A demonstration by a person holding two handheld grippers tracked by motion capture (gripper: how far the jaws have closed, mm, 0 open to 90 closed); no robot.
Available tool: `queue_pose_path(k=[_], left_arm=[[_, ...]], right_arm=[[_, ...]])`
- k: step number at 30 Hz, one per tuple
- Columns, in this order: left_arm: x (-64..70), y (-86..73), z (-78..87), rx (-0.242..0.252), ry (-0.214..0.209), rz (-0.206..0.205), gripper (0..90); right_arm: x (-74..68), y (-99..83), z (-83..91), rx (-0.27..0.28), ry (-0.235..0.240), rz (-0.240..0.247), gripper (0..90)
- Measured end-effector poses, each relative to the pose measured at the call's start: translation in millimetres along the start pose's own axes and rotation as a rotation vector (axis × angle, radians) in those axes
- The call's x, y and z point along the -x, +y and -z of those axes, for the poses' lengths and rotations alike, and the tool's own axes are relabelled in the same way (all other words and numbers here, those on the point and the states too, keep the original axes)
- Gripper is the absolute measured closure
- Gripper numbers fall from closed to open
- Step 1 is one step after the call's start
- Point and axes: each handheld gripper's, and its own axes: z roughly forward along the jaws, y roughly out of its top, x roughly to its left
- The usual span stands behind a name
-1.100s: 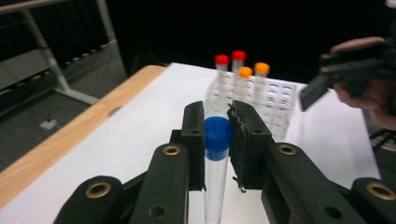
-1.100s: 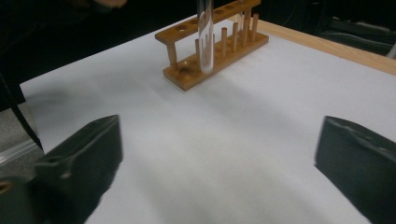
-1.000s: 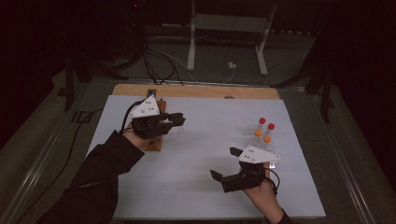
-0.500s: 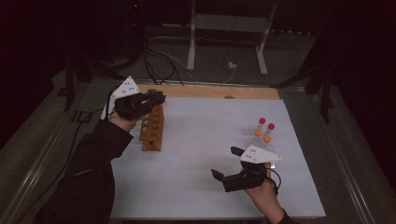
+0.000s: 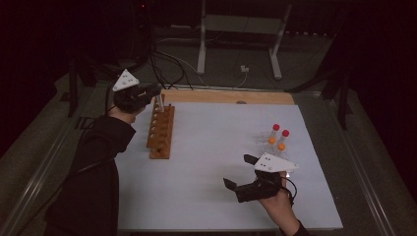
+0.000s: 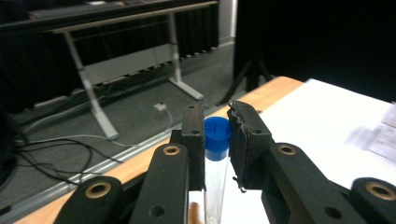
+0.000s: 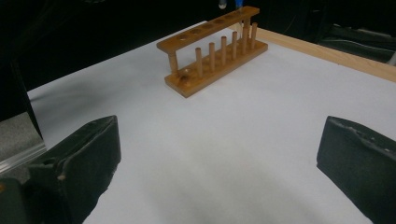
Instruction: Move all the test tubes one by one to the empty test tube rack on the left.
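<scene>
The right claw [image 5: 242, 186] is resting low on the near right of the white bench [image 5: 216, 196], its jaws gaping wide with nothing between them. Farther off at the left, the left claw [image 6: 217, 140] is gripping a blue-capped tube [image 6: 216, 154] upright, just over the far end of the wooden rack [image 5: 161, 132].

No text, label, brand, number or sign can be read on anything here. Blurred dark marks are seen on a sheet of paper [image 6: 380, 135] at the table's edge in the left gripper view, but nothing legible.
</scene>
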Motion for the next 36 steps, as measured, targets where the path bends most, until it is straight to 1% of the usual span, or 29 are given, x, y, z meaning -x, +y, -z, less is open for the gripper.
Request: queue_pose_path(k=[2,3,5,6,8,9,11,12,14,16,17,19,20,22,25,26,30,34,36], left_arm=[[-4.4,-1.9,-2.8,0.001,0.016,0.008,77.7],[-5.8,-3.4,-4.2,0.001,0.032,0.008,77.8],[-8.7,-7.0,-7.5,-0.006,0.043,0.016,77.8],[-9.1,-8.8,-9.0,-0.012,0.06,0.01,77.8],[-11.0,-11.8,-12.5,-0.015,0.071,0.014,77.8],[-11.3,-12.8,-13.9,-0.016,0.086,0.007,77.8],[-13.7,-14.5,-16.4,-0.013,0.095,0.019,77.8],[-14.1,-15.4,-17.7,-0.013,0.105,0.013,77.7],[-15.7,-17.5,-20.7,-0.015,0.113,0.022,77.8],[-16.5,-20.3,-24.0,-0.024,0.131,0.016,77.7],[-17.9,-21.7,-25.4,-0.025,0.128,0.028,77.8],[-18.1,-25.1,-28.1,-0.029,0.147,0.023,77.7],[-18.8,-27.0,-29.2,-0.031,0.141,0.033,77.7],[-18.5,-31.3,-30.7,-0.031,0.142,0.039,77.7],[-18.0,-38.8,-33.5,-0.043,0.142,0.047,77.7],[-18.0,-41.5,-34.6,-0.043,0.141,0.056,77.7],[-15.7,-51.6,-39.6,-0.063,0.137,0.055,77.7],[-15.2,-60.6,-42.9,-0.078,0.137,0.069,77.7],[-14.4,-64.7,-44.6,-0.086,0.139,0.066,77.7]], right_arm=[[0.4,-0.5,0.4,0.0,0.004,0.001,0.0],[0.6,-0.8,0.5,0.0,0.003,-0.001,0.0],[0.9,-1.3,0.8,-0.003,0.003,-0.001,0.0],[0.9,-1.4,1.1,-0.003,0.004,-0.003,0.0],[1.0,-1.4,1.6,0.0,0.005,-0.003,0.0],[1.1,-1.3,1.7,0.003,0.006,-0.001,0.0],[1.0,-1.4,2.0,0.005,0.007,0.0,0.0],[1.0,-1.5,2.0,0.005,0.007,0.001,0.0],[1.2,-1.9,2.2,0.007,0.009,-0.002,0.0],[1.3,-2.0,2.1,0.004,0.008,-0.001,0.0],[1.5,-2.1,2.2,0.005,0.012,-0.003,0.0],[1.3,-2.0,2.4,0.005,0.011,0.0,0.0],[1.2,-1.9,2.7,0.006,0.012,0.001,0.0],[1.0,-1.7,3.4,0.008,0.013,0.0,0.0],[1.2,-1.7,4.0,0.009,0.013,-0.003,0.0],[1.3,-1.8,4.0,0.009,0.013,-0.003,0.0],[1.0,-1.9,3.9,0.009,0.014,-0.003,0.0],[0.9,-2.0,3.7,0.008,0.017,-0.004,0.0],[0.6,-2.1,3.8,0.01,0.02,-0.002,0.0]])
